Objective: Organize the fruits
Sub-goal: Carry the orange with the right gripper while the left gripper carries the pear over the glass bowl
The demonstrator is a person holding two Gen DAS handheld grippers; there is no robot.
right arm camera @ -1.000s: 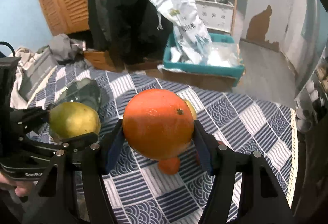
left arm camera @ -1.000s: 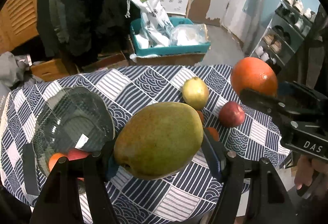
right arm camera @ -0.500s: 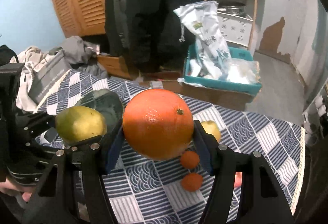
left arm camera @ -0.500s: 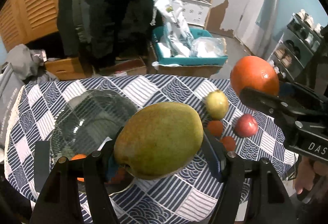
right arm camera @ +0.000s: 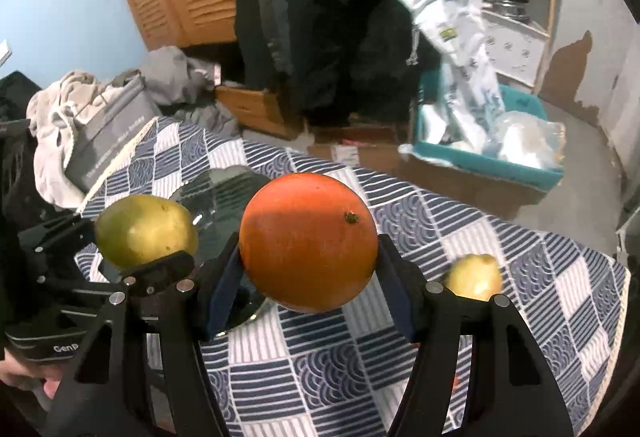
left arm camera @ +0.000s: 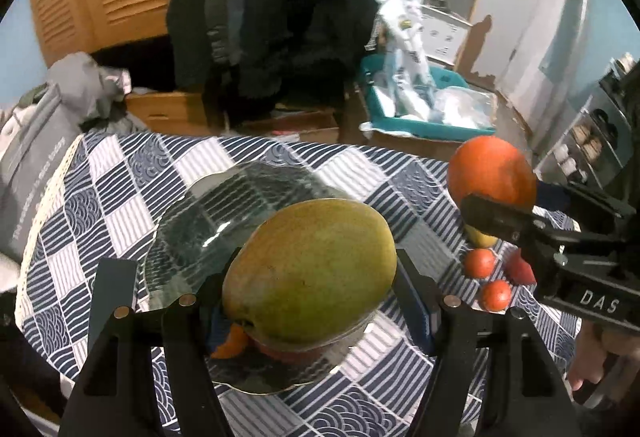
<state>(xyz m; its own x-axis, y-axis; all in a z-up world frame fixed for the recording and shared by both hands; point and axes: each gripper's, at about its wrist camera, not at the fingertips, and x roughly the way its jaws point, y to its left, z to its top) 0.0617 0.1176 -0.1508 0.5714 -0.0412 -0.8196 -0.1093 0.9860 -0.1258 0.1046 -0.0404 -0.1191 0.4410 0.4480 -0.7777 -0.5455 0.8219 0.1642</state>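
Left gripper (left arm camera: 310, 311): clamped on a large green-yellow oval mango (left arm camera: 310, 269), both pads pressed to its sides.
Mango position: held in the air directly over the clear ribbed glass bowl (left arm camera: 188, 237); not yet released.
Right gripper (right arm camera: 308, 289): clamped on a large round orange (right arm camera: 308, 241); pads bear on both flanks.
Orange position: carried above the blue-and-white patterned tablecloth (right arm camera: 540, 301), just beside the bowl's near rim rather than over it.
Bowl contents: orange-red fruit pieces (left arm camera: 236, 343) show under the mango at the bowl's front; the count cannot be told.
Fruit still on cloth: a small yellow lemon-like fruit (right arm camera: 474, 277), two small orange-red round fruits (left arm camera: 480, 263) (left arm camera: 495, 295), and a dark red fruit (left arm camera: 520, 271) partly hidden behind the right gripper.
Done: judged partial; some fruit already lies in the bowl and two more are in transit.
Remaining: judged as setting down the mango and the orange, then collecting the four loose fruits.
Caution: the bowl looks shallow, so round fruit may roll on release.
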